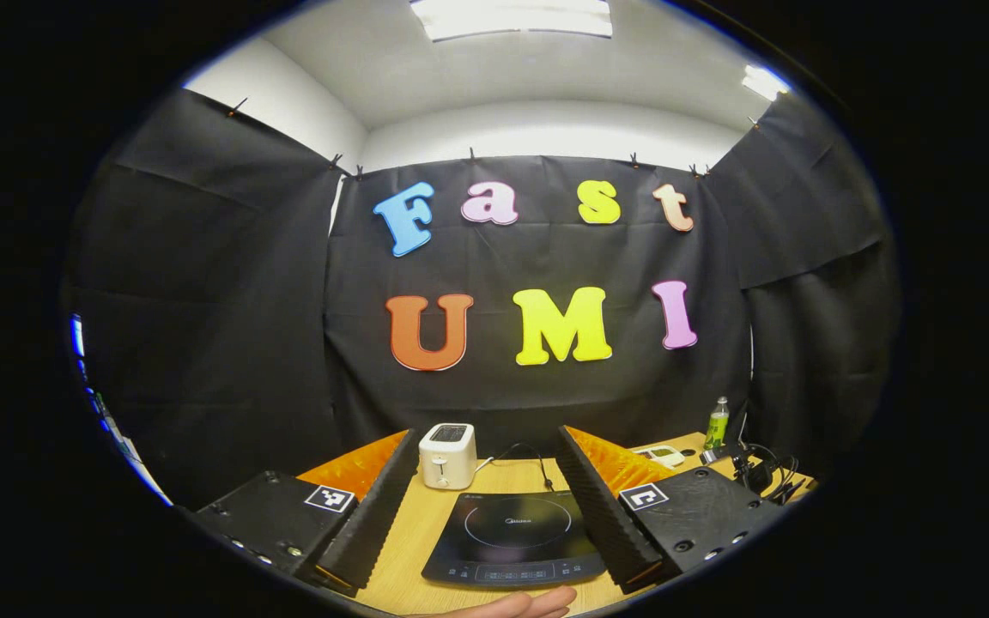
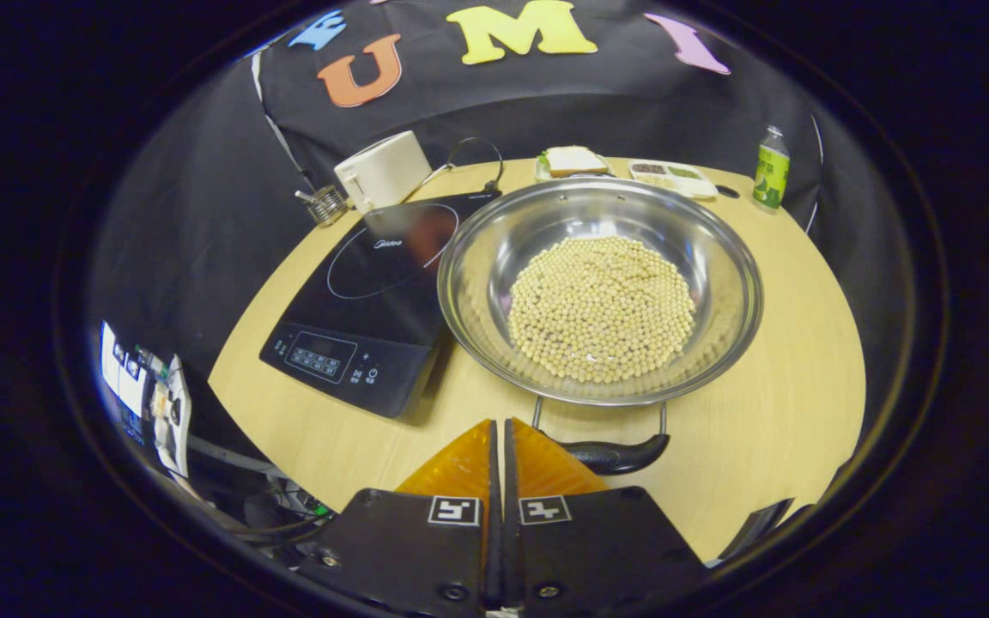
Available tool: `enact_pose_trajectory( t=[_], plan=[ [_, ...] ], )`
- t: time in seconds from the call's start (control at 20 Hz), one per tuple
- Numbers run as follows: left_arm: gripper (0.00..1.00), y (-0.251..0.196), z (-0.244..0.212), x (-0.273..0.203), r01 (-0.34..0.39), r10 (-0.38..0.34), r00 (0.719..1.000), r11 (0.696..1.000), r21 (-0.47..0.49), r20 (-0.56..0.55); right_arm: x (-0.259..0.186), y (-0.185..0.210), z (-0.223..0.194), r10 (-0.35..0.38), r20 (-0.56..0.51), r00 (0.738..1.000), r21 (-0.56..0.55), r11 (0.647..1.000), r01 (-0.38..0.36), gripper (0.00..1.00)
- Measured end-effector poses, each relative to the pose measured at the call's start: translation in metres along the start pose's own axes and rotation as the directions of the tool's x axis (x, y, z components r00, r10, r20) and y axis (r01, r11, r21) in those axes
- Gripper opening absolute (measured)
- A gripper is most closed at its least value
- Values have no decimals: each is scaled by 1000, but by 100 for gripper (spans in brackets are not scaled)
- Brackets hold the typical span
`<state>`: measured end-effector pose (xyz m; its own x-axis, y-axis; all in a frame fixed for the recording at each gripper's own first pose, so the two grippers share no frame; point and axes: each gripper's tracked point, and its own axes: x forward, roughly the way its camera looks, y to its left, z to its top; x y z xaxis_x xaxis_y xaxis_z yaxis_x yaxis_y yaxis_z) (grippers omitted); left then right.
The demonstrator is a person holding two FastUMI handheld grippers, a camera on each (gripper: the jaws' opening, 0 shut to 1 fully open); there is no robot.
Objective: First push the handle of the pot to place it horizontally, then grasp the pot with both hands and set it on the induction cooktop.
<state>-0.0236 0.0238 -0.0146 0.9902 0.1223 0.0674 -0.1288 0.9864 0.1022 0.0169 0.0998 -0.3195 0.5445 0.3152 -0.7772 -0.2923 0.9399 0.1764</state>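
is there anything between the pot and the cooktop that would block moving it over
Nothing visible does. In the right gripper view the pot of beans sits directly beside the cooktop, its rim overlapping the cooktop's edge. The glass top is bare; the toaster stands behind it, out of the path.

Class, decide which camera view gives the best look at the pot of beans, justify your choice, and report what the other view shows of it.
The right gripper view: the pot sits whole on the table beside the induction cooktop, beans and near handle plain. The left gripper view faces the cooktop and toaster and gives no look at the pot.
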Motion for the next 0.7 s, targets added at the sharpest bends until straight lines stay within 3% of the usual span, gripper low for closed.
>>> enact_pose_trajectory(
  t=[0.25,0.7],
  plan=[
    [96,-22,4,-2,38,-38,999,999,-3,16,-8,-23,-2,-5,6,1000,16,1000,5,4],
    [96,-38,0,-4,71,-71,997,997,-6,15,-17,-72,-2,-85,12,996,-1,996,85,1]
  ],
)
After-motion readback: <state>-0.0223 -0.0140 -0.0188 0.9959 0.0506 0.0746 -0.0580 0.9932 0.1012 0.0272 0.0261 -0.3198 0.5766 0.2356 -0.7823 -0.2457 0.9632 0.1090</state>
